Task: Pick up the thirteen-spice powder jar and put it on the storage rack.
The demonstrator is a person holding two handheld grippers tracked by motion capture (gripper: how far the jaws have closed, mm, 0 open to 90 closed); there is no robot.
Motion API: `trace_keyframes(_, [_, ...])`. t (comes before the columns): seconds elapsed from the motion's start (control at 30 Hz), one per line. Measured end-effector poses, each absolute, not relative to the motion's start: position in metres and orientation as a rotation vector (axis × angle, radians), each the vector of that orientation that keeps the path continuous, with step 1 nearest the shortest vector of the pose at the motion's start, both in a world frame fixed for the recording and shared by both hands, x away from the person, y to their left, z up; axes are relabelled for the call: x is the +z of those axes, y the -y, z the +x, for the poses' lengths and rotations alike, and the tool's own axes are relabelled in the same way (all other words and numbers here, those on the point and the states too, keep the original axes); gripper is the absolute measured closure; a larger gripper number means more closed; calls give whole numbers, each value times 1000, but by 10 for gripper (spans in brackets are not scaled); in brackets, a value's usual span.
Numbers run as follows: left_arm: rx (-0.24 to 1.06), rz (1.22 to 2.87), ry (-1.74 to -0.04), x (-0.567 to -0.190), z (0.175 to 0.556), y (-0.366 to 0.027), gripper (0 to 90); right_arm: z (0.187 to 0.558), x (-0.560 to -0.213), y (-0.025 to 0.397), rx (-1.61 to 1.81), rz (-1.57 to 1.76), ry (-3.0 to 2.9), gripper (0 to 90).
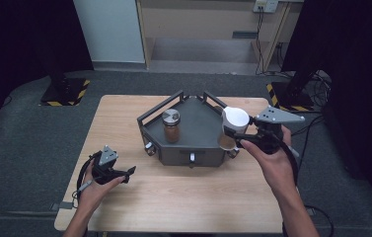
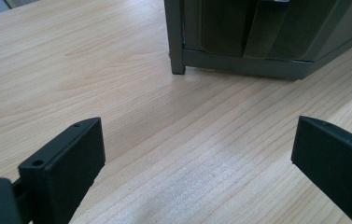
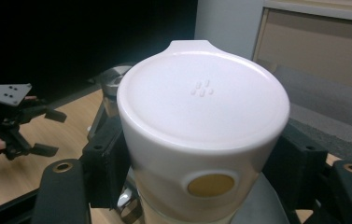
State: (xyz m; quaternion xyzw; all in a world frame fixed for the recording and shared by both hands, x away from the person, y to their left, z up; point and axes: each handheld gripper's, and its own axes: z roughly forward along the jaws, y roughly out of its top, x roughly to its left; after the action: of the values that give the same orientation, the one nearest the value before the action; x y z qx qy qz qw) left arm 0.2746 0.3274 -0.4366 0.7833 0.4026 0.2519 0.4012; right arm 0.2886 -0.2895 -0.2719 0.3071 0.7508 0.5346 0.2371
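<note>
The right gripper (image 1: 237, 137) has its jaws clamped on the sides of one white-capped jar (image 1: 234, 124), held off the desk (image 1: 183, 192) over the right corner of the single grey tray (image 1: 198, 129), its long axis leaning with the cap toward the desk's far edge. A second jar (image 1: 171, 125), metal-lidded, stands upright in the tray's left half. The left gripper (image 1: 127, 174) sits near the desk's left front corner, jaws wide apart and empty, pointing at the tray.

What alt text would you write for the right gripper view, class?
The right gripper clamps a white-lidded jar between its black jaws, seen from above. Behind it lie the wooden table and the left gripper, open.
</note>
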Motion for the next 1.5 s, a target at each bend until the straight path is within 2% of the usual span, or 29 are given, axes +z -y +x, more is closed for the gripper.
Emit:
trace_keyframes(0.4, [631,1986,-1006,-438,276,-327,19,322,-279,265,1461,857,-2022,312])
trace_keyframes(0.77, [631,1983,-1006,-438,276,-328,19,343,-307,254,1428,926,-2036,312])
trace_keyframes(1.1, [634,1984,-1003,-438,277,-327,19,351,-319,251,1398,946,-2044,312])
trace_keyframes(1.5, [639,1986,-1003,-438,276,-326,20,341,-330,247,1389,900,-2009,309])
